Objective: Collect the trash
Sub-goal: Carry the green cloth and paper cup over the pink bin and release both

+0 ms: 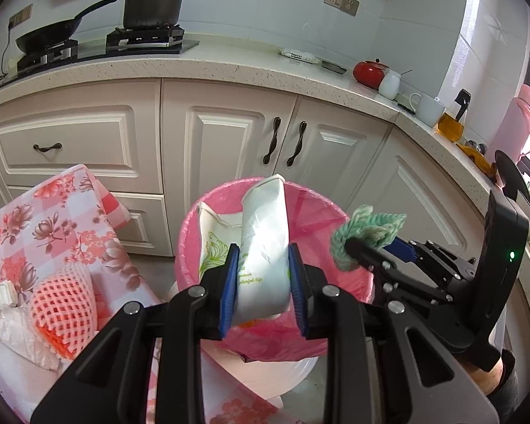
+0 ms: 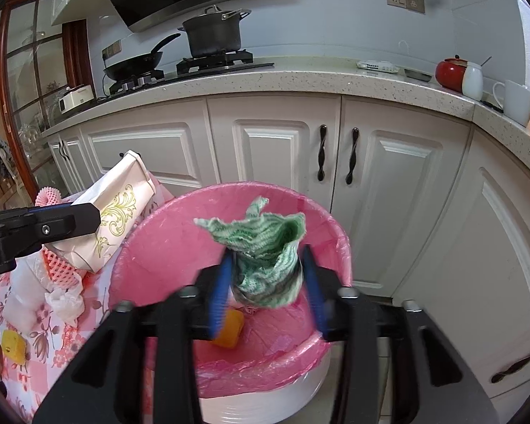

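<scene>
Hovering over the pink-lined bin (image 2: 229, 353), both tools loaded. Left gripper (image 1: 263, 275) clamped on a white paper carton (image 1: 265, 247), held above the near-left part of the rim. Right gripper (image 2: 268, 282) with pads spread apart from the green knitted rag (image 2: 265, 258), which sits loose between them, above the bin's middle. Could snag on a blue pad (image 2: 221, 282) and cling instead of dropping. Could also land across the far-right rim and slide out. Carton is tall; released at a tilt, likely to catch the liner and tip onto the floral tablecloth (image 1: 53, 219) at left.
</scene>
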